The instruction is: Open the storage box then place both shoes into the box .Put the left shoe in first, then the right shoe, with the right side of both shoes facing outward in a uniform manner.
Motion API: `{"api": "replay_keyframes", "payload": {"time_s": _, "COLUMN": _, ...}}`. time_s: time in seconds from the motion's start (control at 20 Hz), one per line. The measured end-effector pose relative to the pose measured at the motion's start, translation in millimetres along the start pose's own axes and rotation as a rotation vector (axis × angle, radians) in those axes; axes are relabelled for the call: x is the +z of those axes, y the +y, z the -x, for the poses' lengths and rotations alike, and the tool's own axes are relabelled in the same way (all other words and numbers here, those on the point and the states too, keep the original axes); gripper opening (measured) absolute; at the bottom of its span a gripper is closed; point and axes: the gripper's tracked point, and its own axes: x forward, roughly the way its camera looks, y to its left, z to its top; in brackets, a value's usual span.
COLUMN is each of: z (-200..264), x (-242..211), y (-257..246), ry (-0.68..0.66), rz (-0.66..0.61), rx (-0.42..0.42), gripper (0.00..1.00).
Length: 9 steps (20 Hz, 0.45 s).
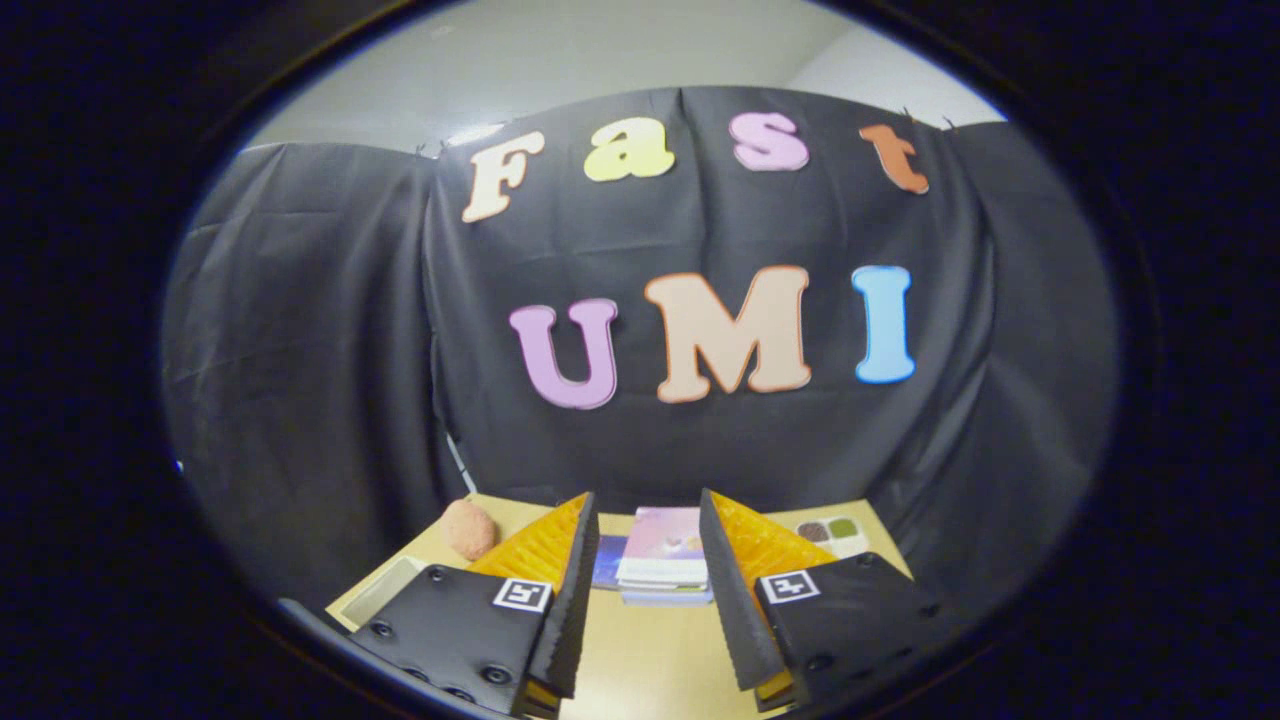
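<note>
— On the table (pixel 640 650), going left to right?
— A tan lump (pixel 469 528), stacked books (pixel 663 568), a small tray (pixel 833 533). Gripper (pixel 645 560) spread, empty, held high, probably searching. I can't tell where the box or shoes are.

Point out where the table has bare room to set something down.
Bare tabletop lies between the fingers of the open claw, on the near side of the stack of books. Farther back it is crowded: the books sit in the middle, with a pinkish lump on one side and a small tray on the other.
</note>
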Motion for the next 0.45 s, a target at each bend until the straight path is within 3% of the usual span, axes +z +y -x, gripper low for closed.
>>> {"api": "replay_keyframes", "payload": {"time_s": 0.2, "z": 26, "x": 60, "y": -39, "ry": -0.104, "rz": 0.015, "rx": -0.02, "gripper": 0.61}}
{"api": "replay_keyframes", "payload": {"time_s": 0.45, "z": 36, "x": 78, "y": -88, "ry": -0.152, "rz": 0.022, "rx": -0.044, "gripper": 0.61}}
